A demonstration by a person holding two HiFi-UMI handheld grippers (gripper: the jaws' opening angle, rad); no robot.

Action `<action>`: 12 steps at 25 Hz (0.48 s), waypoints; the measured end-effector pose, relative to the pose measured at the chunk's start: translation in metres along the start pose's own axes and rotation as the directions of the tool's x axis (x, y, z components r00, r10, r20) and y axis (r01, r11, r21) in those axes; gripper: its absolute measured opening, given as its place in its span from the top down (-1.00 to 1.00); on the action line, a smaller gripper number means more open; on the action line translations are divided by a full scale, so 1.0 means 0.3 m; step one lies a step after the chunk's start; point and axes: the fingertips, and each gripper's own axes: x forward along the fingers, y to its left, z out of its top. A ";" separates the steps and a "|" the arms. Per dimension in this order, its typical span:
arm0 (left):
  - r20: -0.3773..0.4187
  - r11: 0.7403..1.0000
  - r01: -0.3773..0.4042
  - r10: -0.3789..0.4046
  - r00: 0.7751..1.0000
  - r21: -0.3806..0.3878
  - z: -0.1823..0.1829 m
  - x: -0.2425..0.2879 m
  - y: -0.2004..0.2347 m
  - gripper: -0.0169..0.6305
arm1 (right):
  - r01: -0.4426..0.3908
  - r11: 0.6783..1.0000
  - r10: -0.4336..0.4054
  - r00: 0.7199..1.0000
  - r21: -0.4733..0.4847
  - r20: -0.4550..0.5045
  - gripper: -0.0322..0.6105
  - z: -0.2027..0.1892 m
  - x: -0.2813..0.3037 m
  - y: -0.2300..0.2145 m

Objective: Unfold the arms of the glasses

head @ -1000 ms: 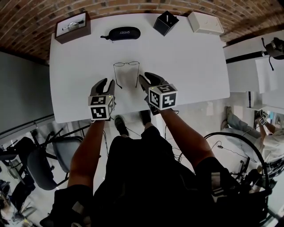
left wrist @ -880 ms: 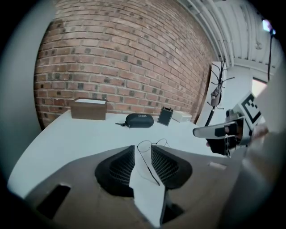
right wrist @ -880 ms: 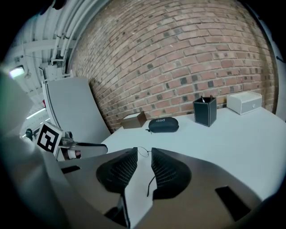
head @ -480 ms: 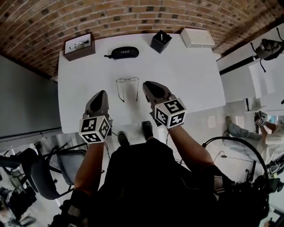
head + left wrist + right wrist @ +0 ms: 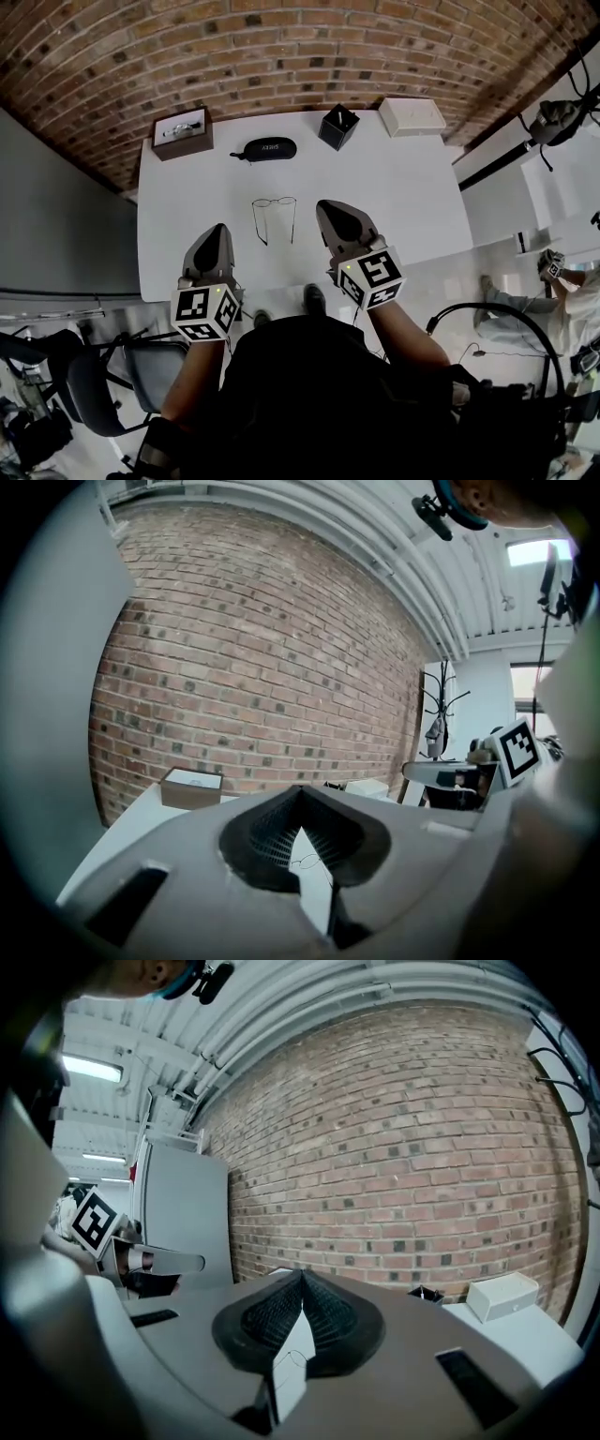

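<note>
**Both jaws closed and empty, glasses open on the desk**

Nearest to me, the left gripper [image 5: 217, 231] and the right gripper [image 5: 331, 208] are held over the near edge of the desk [image 5: 403, 202], marker cubes toward me and tips pointing away at the wall. In the left gripper view the jaws of the left gripper [image 5: 300, 795] are pressed together with nothing between them. In the right gripper view the right gripper [image 5: 300, 1281] has just been closing its jaws; they now meet, and they are empty too.

Just past the tips, between the two grippers, I see the glasses [image 5: 274, 201] lying flat on the white desk. The lenses are on the far side, and both arms are swung out and run back toward me. Neither gripper touches them. The left gripper view catches them as a thin wire outline [image 5: 305, 861] below its jaws.

Farther on, along the back edge, I see a row well apart from the glasses: a brown box [image 5: 182, 133] at the left with a pale item inside that I cannot identify, then a black case [image 5: 270, 149], a black box [image 5: 337, 126] and a white box [image 5: 412, 116]. Behind them is the brick wall [image 5: 281, 56].
</note>
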 end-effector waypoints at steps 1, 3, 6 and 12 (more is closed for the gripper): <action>0.006 1.000 0.002 -0.002 1.000 0.000 0.008 -0.010 -0.010 0.91 | -0.002 1.000 0.002 1.000 0.006 0.011 0.87 0.018 -0.009 0.000; 0.018 1.000 0.005 -0.005 1.000 -0.002 0.026 -0.027 -0.028 0.91 | -0.004 1.000 0.003 1.000 0.018 0.030 0.87 0.045 -0.022 -0.003; 0.040 1.000 0.002 -0.002 0.999 0.002 0.052 -0.043 -0.044 0.91 | -0.002 1.000 0.001 1.000 0.016 0.031 0.87 0.059 -0.034 -0.013; 0.062 1.000 -0.017 0.017 0.998 0.012 0.074 -0.069 -0.049 0.92 | 0.018 1.000 -0.018 1.000 -0.015 0.018 0.87 0.053 -0.061 -0.031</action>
